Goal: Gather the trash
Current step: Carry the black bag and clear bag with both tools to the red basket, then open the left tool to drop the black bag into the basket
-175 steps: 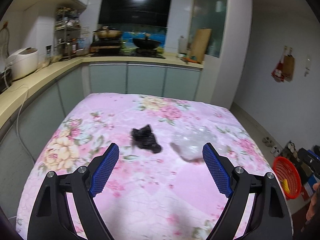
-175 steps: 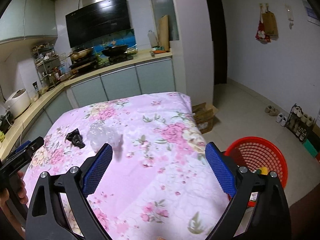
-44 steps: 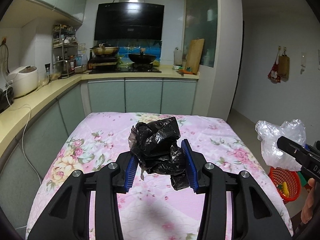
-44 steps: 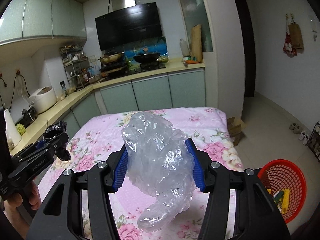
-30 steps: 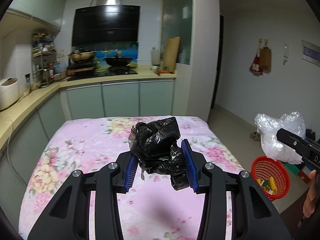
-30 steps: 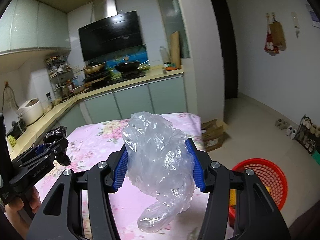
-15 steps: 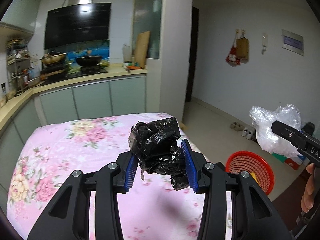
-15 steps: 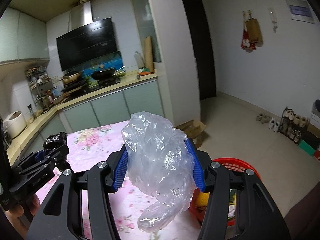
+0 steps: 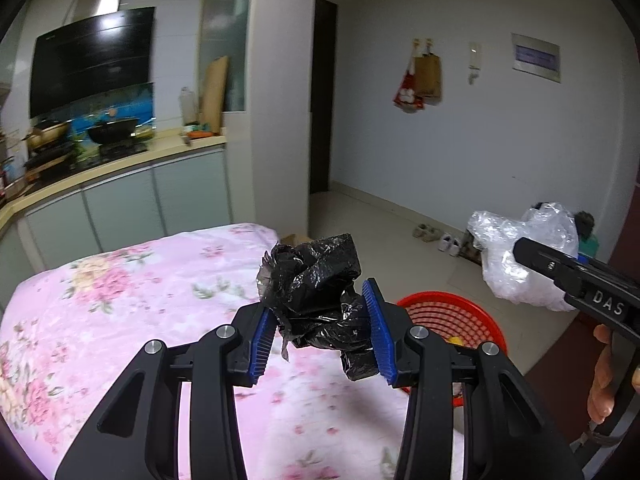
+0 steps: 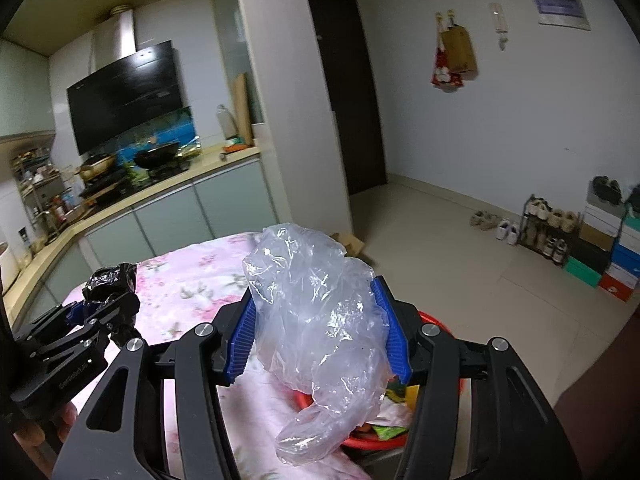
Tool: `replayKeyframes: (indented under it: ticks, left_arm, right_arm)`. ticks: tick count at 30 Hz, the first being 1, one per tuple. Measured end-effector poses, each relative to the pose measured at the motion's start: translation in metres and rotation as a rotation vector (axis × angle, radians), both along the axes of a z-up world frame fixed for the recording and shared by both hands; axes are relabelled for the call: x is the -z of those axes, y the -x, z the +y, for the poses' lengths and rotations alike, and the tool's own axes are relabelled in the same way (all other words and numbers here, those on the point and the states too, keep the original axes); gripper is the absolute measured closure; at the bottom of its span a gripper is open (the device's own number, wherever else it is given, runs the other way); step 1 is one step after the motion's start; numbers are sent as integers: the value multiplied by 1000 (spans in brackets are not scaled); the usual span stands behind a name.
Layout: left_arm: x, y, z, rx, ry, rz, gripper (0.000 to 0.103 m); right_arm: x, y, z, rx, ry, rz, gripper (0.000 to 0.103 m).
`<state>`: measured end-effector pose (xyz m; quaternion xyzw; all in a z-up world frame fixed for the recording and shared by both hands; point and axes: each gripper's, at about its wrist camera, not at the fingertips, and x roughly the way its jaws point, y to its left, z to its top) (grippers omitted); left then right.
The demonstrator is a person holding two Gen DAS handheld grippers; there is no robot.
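My left gripper (image 9: 320,338) is shut on a crumpled black plastic bag (image 9: 316,284) and holds it in the air over the right edge of the pink floral table (image 9: 120,320). My right gripper (image 10: 318,336) is shut on a crumpled clear plastic bag (image 10: 320,320); the clear bag also shows in the left wrist view (image 9: 520,256), above and right of a red mesh basket (image 9: 452,320). The basket (image 10: 440,328) sits on the floor just past the table edge and holds some trash. The left gripper with the black bag (image 10: 110,280) shows at the left of the right wrist view.
A kitchen counter with a stove and pans (image 9: 100,148) runs behind the table. A white pillar (image 9: 280,120) stands beyond the table's far corner. A cardboard box (image 10: 348,244) lies on the floor by it. A shoe rack and stacked boxes (image 10: 592,236) line the right wall.
Both grippers have swung right with their bags still held, from facing the kitchen to facing the open floor. The red basket now sits close under both grippers.
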<state>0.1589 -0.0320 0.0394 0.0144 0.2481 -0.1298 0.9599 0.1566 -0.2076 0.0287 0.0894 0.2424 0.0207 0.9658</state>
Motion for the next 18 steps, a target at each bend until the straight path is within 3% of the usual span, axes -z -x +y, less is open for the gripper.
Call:
replayKeyframes:
  ticks: [18]
  left_arm:
    - [41,-34,-81,207,-5,131,62]
  right_arm:
    - [39,-13,-59,143,-12,97,50]
